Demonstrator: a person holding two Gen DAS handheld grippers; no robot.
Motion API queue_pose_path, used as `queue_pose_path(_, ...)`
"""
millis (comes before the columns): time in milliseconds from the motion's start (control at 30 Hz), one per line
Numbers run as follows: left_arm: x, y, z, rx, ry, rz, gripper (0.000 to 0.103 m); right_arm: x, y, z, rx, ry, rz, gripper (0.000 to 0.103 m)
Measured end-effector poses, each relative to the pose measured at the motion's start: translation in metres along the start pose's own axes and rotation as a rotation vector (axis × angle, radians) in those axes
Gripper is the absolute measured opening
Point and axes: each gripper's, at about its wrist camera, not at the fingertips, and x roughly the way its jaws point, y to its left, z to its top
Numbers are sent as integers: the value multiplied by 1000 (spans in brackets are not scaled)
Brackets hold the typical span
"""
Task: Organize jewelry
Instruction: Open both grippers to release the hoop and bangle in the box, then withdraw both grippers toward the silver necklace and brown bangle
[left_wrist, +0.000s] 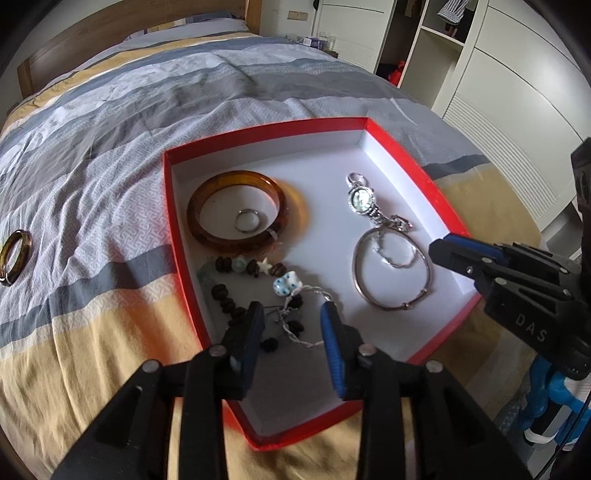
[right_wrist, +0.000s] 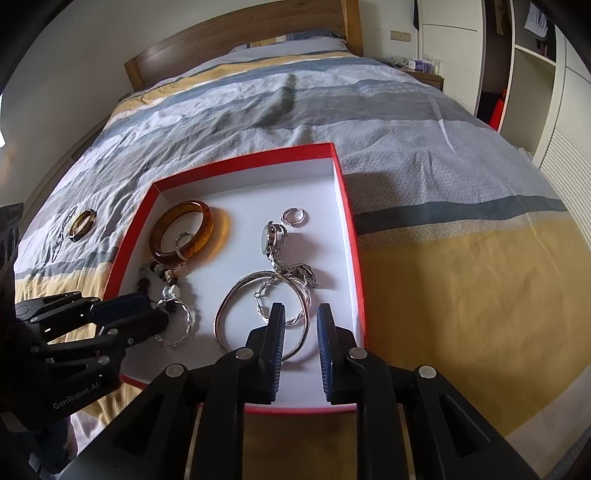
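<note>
The left gripper (left_wrist: 291, 317) reaches in over the near left part of the red box (left_wrist: 173, 236), jaws parted, its fingertips just above a twisted silver bracelet (left_wrist: 299, 332) and a dark bead bracelet (left_wrist: 236, 295); it holds nothing. The right gripper (right_wrist: 301, 321) hangs over the box's near right corner, jaws also apart and empty, fingers pointing toward the headboard, above the near arc of a silver bangle (right_wrist: 225, 314). The box lies on the striped bedspread (right_wrist: 461, 280) toward the foot edge of the bed. Farther in, a wristwatch (left_wrist: 364, 201) lies right of centre, a small silver ring (right_wrist: 293, 216) just beyond it. An amber bangle (left_wrist: 236, 212) sits in the far left part, a ring (left_wrist: 247, 220) inside its circle. Outside the box, near the bed's left edge, a brown bangle (left_wrist: 14, 256) rests on the bedspread.
</note>
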Motion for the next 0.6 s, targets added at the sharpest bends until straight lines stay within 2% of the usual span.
queue_pose_path(267,-35,1,-3,-5,-48,8,31,-32,7,-2,3,-35,-9,20)
queue_pose_path(600,-104,11,-28,-51,-152,68,31,-81,25,-13,42,-86,-9,34)
